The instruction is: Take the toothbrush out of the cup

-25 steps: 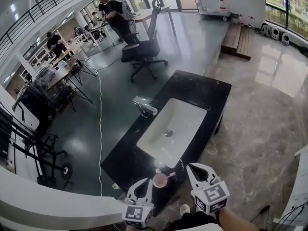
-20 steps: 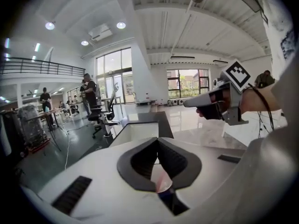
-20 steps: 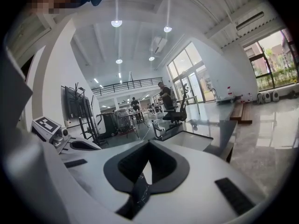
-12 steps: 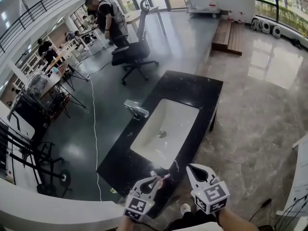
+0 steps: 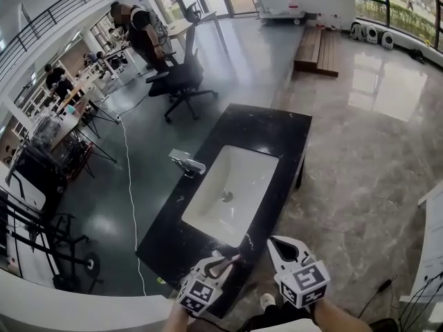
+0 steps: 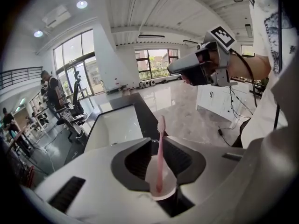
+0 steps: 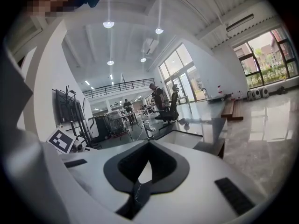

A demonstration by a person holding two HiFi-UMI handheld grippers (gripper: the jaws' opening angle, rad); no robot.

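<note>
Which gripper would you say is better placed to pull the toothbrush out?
Right gripper: empty and close by; the left gripper is shut on the cup with the toothbrush standing in it.

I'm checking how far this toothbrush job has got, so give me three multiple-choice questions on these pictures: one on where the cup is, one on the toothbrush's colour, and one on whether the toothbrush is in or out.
1. Where is the cup?
A. In the sink
B. Between the jaws of the left gripper
C. On the counter beside the tap

2. What colour is the toothbrush?
A. Pink
B. Green
C. Black

3. What state is the toothbrush in?
A. Lying in the sink
B. Lying on the counter
C. Standing in the cup, head up

Answers:
1 B: the left gripper view shows the white cup clamped between that gripper's jaws.
2 A: handle and head both show pale pink in that view.
3 C: its lower end sits inside the cup and its bristles rise above the rim, so it is not yet out.
</note>
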